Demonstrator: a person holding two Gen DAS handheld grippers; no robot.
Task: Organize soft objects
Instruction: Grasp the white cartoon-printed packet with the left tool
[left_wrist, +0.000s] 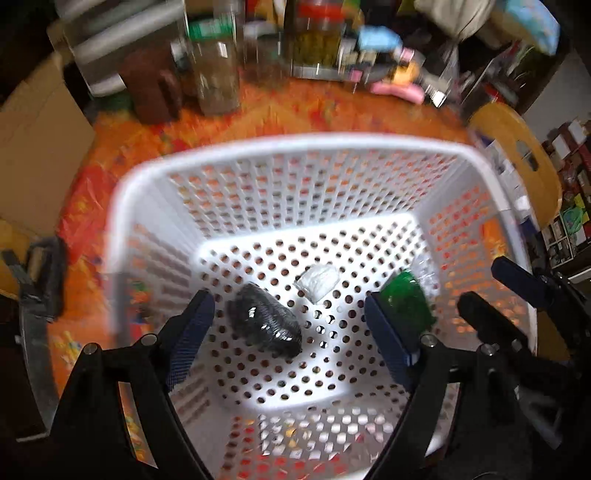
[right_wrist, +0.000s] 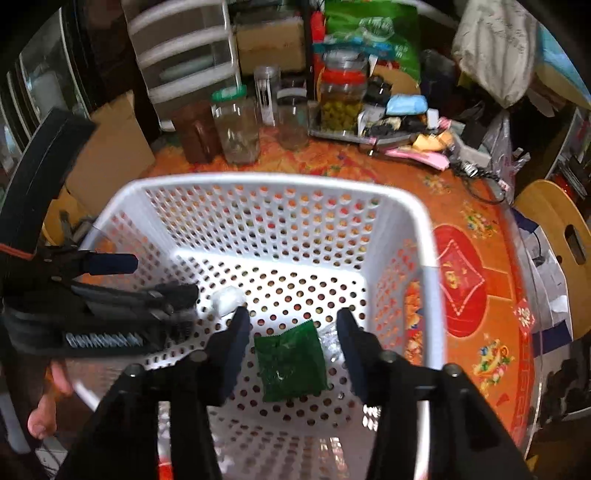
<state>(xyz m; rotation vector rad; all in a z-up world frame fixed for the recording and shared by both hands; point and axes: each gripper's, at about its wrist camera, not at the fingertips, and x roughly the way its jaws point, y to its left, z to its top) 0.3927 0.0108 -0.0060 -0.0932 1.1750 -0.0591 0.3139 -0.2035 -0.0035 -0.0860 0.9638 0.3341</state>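
White basket (left_wrist: 122, 206) on counter (right_wrist: 476, 221) holds all three soft packs. Left tongs (left_wrist: 288, 334) spread, empty, over black pack (left_wrist: 264, 319). Right tongs (right_wrist: 293, 349) spread over green pack (right_wrist: 290, 363), long axis away from them. White pack (left_wrist: 317, 282) between, blurry.

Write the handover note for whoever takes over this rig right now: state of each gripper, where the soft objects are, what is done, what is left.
Left gripper: open over the white basket, nothing between its pads.
Right gripper: open, holding nothing, above the green packet.
On the basket floor: black wrapped bundle, white wrapped bundle, green packet, a clear wrapper beside it.
Done: these items are in the basket.
Left: no other soft item for the job is clearly visible on the orange tablecloth; check the blurred clutter at the back.
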